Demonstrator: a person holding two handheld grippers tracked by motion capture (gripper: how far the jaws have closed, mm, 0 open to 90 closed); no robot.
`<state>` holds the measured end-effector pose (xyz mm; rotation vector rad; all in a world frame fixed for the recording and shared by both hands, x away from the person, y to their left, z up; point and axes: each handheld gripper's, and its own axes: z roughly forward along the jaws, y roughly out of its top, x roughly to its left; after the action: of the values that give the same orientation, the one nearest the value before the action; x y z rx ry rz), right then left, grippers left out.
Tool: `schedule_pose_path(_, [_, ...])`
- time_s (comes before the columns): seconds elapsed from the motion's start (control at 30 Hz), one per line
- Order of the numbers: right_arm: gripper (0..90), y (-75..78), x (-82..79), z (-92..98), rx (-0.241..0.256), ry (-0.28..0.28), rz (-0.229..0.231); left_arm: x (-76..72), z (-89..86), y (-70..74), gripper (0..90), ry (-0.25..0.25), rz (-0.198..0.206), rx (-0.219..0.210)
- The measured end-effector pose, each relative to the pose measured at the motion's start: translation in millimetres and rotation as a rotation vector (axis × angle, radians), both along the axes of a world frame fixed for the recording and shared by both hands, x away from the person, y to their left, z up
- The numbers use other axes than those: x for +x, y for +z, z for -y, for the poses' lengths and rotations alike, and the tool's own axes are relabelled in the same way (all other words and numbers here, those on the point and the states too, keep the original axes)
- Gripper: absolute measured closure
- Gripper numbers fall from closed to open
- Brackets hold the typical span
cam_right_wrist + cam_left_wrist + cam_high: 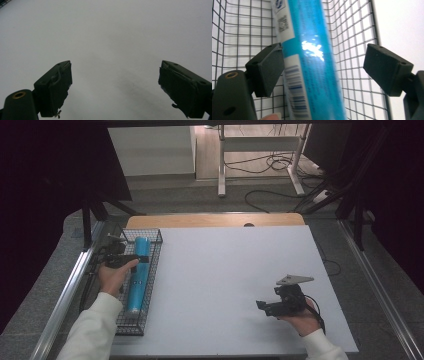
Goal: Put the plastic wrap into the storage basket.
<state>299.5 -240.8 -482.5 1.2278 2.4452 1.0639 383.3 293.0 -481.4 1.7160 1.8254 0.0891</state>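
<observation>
White table (235, 285), basket (156, 251) around tube (138, 275)

Overhead light glares on the blue tube (314, 50) between my jaws, slightly blurred; bench (230, 285) evenly bright, surroundings dark; soft shadows.

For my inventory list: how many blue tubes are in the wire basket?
1. The blue tube lies lengthwise in the wire basket, between the open left gripper jaws.

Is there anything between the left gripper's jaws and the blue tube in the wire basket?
Nothing visible. The left gripper is open around the blue tube inside the wire basket; one jaw looks against the tube, the other apart.
</observation>
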Motion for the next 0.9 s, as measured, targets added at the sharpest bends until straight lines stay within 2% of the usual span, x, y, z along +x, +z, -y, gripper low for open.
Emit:
schedule_pose_path(0.07, [12.2,0.3,0.1,0.3,-0.002,-0.001,-0.002,-5.6,3.0,5.9,16.7,-0.027,0.021,-0.022])
schedule_pose_path(0.13, [12.2,0.1,0.3,0.1,0.000,-0.001,-0.002,-11.5,6.5,12.7,17.5,-0.045,0.054,-0.018])
schedule_pose_path(0.17, [12.2,-0.1,-0.1,-0.3,-0.001,0.001,-0.002,-19.0,8.1,20.4,17.8,-0.067,0.080,-0.003])
schedule_pose_path(0.2, [12.2,-0.1,-0.1,-0.3,-0.001,0.001,-0.002,-19.0,8.1,20.4,18.0,-0.067,0.080,-0.003])
schedule_pose_path(0.27, [12.1,0.2,-0.7,-0.3,0.000,0.006,0.002,-27.4,8.5,26.8,18.1,-0.089,0.106,0.017])
schedule_pose_path(0.3, [12.1,0.8,-1.5,0.0,0.003,0.005,0.005,-39.4,11.0,31.7,18.3,-0.127,0.131,0.020])
schedule_pose_path(0.33, [12.1,0.8,-1.5,0.0,0.003,0.005,0.005,-39.4,11.0,31.7,18.2,-0.127,0.131,0.020])
schedule_pose_path(0.4, [12.0,1.3,-1.6,1.6,0.005,0.008,0.013,-52.0,14.3,34.2,18.2,-0.176,0.153,0.032])
schedule_pose_path(0.43, [11.9,1.7,-1.9,3.0,0.014,0.012,0.023,-61.6,16.4,35.2,18.4,-0.206,0.167,0.045])
schedule_pose_path(0.47, [11.8,1.9,-2.1,3.3,0.014,0.013,0.025,-77.1,18.7,35.8,18.6,-0.245,0.196,0.059])
schedule_pose_path(0.5, [11.7,2.4,-2.7,3.8,0.017,0.016,0.029,-77.1,18.7,35.8,18.9,-0.245,0.196,0.059])
schedule_pose_path(0.57, [11.6,2.9,-4.0,4.1,0.023,0.021,0.041,-92.2,21.1,35.4,19.5,-0.281,0.220,0.086])
schedule_pose_path(0.6, [11.5,3.3,-4.6,4.4,0.024,0.025,0.045,-104.6,23.5,34.4,19.7,-0.300,0.237,0.084])
schedule_pose_path(0.63, [11.5,3.3,-4.6,4.4,0.024,0.025,0.045,-104.6,23.5,34.4,19.8,-0.300,0.237,0.084])
schedule_pose_path(0.7, [11.3,4.3,-7.4,4.9,0.035,0.042,0.066,-125.4,30.5,31.4,19.2,-0.345,0.273,0.037])
schedule_pose_path(0.73, [11.3,4.3,-7.4,4.9,0.035,0.042,0.066,-125.4,30.5,31.4,19.2,-0.345,0.273,0.037])
schedule_pose_path(0.8, [11.3,5.1,-10.0,6.1,0.041,0.049,0.086,-136.5,36.6,29.7,19.1,-0.374,0.292,0.030])
schedule_pose_path(0.9, [11.3,5.1,-11.9,7.8,0.045,0.048,0.104,-148.8,46.0,25.0,19.8,-0.412,0.318,-0.010])
